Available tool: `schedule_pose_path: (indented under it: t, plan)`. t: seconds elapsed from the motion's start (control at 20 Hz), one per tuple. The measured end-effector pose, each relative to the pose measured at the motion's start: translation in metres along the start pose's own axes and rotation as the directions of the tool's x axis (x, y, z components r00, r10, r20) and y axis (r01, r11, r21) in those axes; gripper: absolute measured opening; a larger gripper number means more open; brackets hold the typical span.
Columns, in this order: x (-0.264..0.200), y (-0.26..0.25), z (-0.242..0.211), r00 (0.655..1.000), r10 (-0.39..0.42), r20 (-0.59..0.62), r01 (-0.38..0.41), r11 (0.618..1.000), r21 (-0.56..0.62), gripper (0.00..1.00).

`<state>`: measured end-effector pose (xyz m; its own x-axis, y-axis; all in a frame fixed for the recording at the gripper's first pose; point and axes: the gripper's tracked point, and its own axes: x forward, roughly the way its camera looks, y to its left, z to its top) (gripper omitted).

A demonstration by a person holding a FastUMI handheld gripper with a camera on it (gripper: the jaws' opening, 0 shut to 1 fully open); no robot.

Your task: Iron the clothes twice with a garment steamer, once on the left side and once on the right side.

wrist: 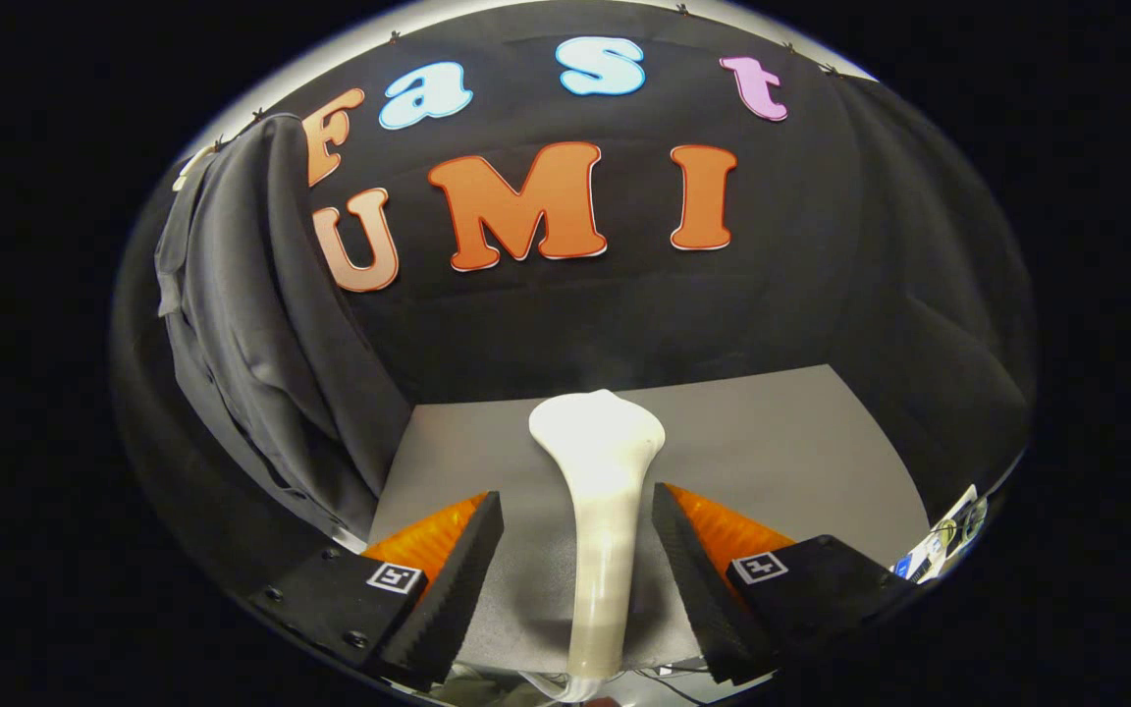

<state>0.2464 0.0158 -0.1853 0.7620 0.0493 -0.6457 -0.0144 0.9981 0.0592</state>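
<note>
Grey desk (772, 442) lies under my hand-held gripper (577, 550), whose fingers are spread either side of the white steamer (600, 491) without pressing it. Farther off to the left hangs the dark shirt (251, 324); I judge both passes are left.

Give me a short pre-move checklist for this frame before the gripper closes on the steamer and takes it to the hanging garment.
1. Steamer between the fingers: ok, its white handle runs up the middle of the gap.
2. Gripper open: ok, a gap shows on both sides of the handle, with neither finger pressing on it.
3. Steamer head pointing away from the gripper: ok, the flared head lies beyond the fingertips.
4. Garment in place: ok, the dark grey shirt hangs against the booth wall, left of the steamer.
5. Steam on: cannot tell.
6. Cord free: cannot tell; the cable at the handle's base is mostly hidden.
</note>
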Motion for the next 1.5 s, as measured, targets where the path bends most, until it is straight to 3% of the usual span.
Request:
schedule_pose_path:
  t: [0.35,0.6,0.75,0.85,1.2,1.4,1.5]
  plan:
    - [0.038,-0.016,-0.016,0.991,-0.044,-0.126,0.043,0.999,-0.011,0.98]
    - [0.054,-0.020,-0.030,0.981,-0.035,-0.188,0.047,0.997,0.059,0.95]
    - [0.062,-0.021,-0.034,0.978,-0.029,-0.208,0.046,0.996,0.076,0.76]
    - [0.065,-0.023,-0.038,0.974,-0.023,-0.227,0.043,0.995,0.086,0.70]
    - [0.068,-0.020,-0.044,0.971,0.005,-0.237,0.018,0.995,0.096,0.56]
    - [0.065,-0.026,-0.037,0.983,-0.017,-0.185,0.036,0.994,0.099,0.45]
    - [0.054,-0.026,-0.031,0.990,-0.023,-0.142,0.038,0.994,0.104,0.45]
